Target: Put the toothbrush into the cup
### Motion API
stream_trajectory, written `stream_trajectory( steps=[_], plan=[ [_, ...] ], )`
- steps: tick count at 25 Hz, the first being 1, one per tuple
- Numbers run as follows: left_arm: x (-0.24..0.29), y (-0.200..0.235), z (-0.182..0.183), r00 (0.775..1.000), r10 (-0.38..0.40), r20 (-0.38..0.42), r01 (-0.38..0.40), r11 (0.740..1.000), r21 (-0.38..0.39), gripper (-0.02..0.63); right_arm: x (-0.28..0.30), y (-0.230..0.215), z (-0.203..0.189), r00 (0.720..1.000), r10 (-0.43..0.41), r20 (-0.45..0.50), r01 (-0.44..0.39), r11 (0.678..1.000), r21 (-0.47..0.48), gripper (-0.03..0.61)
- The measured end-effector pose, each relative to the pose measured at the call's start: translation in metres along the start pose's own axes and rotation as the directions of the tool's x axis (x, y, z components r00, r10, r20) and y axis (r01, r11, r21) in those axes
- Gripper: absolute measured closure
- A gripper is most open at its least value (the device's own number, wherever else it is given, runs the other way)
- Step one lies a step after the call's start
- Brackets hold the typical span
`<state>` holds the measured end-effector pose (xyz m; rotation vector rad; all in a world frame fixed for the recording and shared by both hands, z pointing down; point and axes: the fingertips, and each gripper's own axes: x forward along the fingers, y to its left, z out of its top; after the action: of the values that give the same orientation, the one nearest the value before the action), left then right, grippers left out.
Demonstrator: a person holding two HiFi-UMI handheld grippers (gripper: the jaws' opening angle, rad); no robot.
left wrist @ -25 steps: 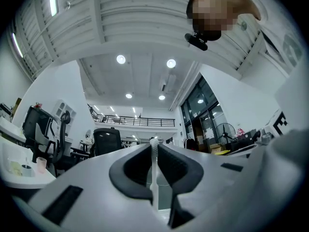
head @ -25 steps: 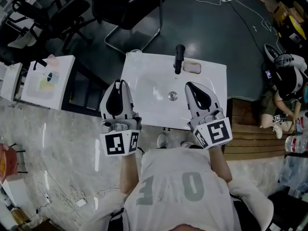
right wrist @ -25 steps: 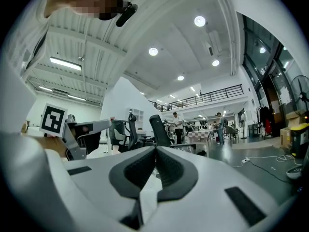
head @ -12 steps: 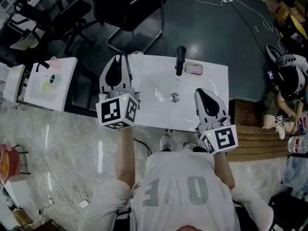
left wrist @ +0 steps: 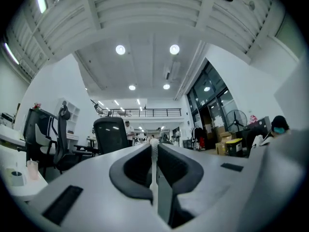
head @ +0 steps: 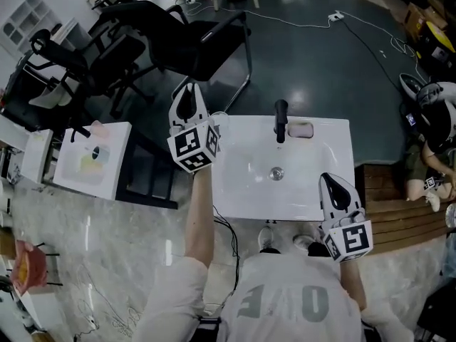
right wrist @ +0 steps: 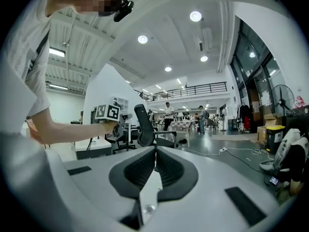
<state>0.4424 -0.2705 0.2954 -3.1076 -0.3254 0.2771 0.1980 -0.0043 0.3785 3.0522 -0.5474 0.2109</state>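
In the left gripper view a thin white toothbrush (left wrist: 153,166) stands upright between the jaws, its rounded end just past their tips. My left gripper (left wrist: 154,146) is shut on it. The head view shows the left gripper (head: 188,90) raised over the back-left corner of the white sink (head: 242,191). Its marker cube hides most of the clear cup (head: 216,115) there. Over the sink's front-right edge my right gripper (head: 326,178) is shut with nothing in it; its own view shows the jaws (right wrist: 155,151) meeting at the tips.
A black faucet (head: 281,120) and a pink soap dish (head: 301,129) sit at the sink's back rim, with the drain (head: 276,173) mid-basin. Black office chairs (head: 178,41) stand behind. A white side table (head: 92,159) is left, wooden steps (head: 399,219) and a crouching person (head: 434,120) right.
The left gripper rose from the sink's front-left edge and went out to its back-left corner. The right gripper drew back toward the front-right edge. The head view shifted.
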Motion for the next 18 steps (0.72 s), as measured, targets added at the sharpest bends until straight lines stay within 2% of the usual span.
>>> stream_trajectory(
  steps=[5, 10, 18],
  plan=[
    [0.017, 0.011, -0.049, 0.997, 0.001, -0.074, -0.002, 1.0, -0.012, 0.555, -0.001, 0.009, -0.01, 0.999, 0.002, -0.033, -0.002, 1.0, 0.007, 0.546],
    [0.027, 0.014, -0.087, 0.994, -0.031, -0.107, 0.028, 0.999, -0.029, 0.555, 0.004, 0.014, -0.01, 0.999, 0.042, -0.027, -0.039, 0.995, 0.092, 0.546],
    [0.019, 0.015, -0.142, 0.978, -0.033, -0.208, 0.019, 0.998, -0.066, 0.554, 0.0, 0.011, -0.017, 0.998, 0.032, -0.055, -0.026, 0.994, 0.103, 0.546]
  ],
)
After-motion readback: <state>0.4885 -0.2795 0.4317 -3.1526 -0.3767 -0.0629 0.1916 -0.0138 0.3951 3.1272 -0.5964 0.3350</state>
